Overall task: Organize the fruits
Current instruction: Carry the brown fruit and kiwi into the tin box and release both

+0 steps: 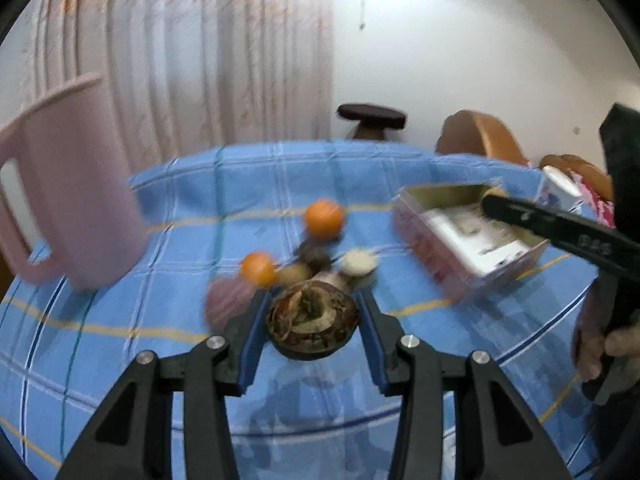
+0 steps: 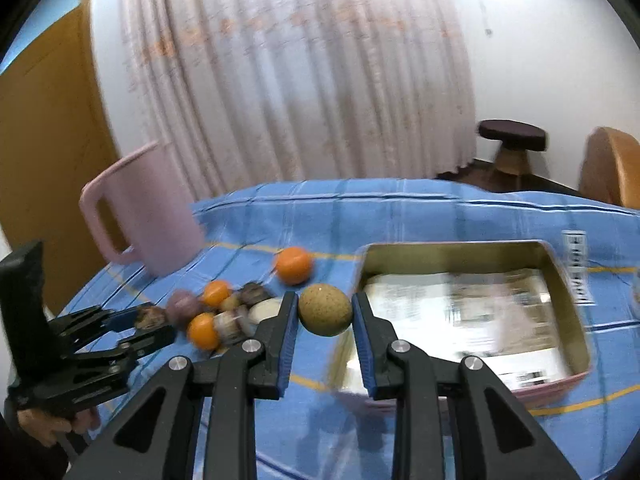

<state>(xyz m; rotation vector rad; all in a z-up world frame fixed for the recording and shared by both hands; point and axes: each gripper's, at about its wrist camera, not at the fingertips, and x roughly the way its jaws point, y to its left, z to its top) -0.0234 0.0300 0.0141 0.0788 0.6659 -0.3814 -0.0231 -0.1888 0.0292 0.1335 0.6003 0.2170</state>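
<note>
Left gripper (image 1: pixel 312 312) clamps a dark fruit (image 1: pixel 312 326). Right gripper (image 2: pixel 325 312) grips a speckled fruit (image 2: pixel 325 309) beside the tin (image 2: pixel 460 250).

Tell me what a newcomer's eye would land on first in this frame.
Each gripper is clamped on a fruit: the left gripper on a dark, dried-looking fruit, the right gripper on a round speckled tan fruit at the near-left edge of the open tin box. Next come the bright oranges in the fruit pile on the blue checked tablecloth, with the pink pitcher at far left.
</note>
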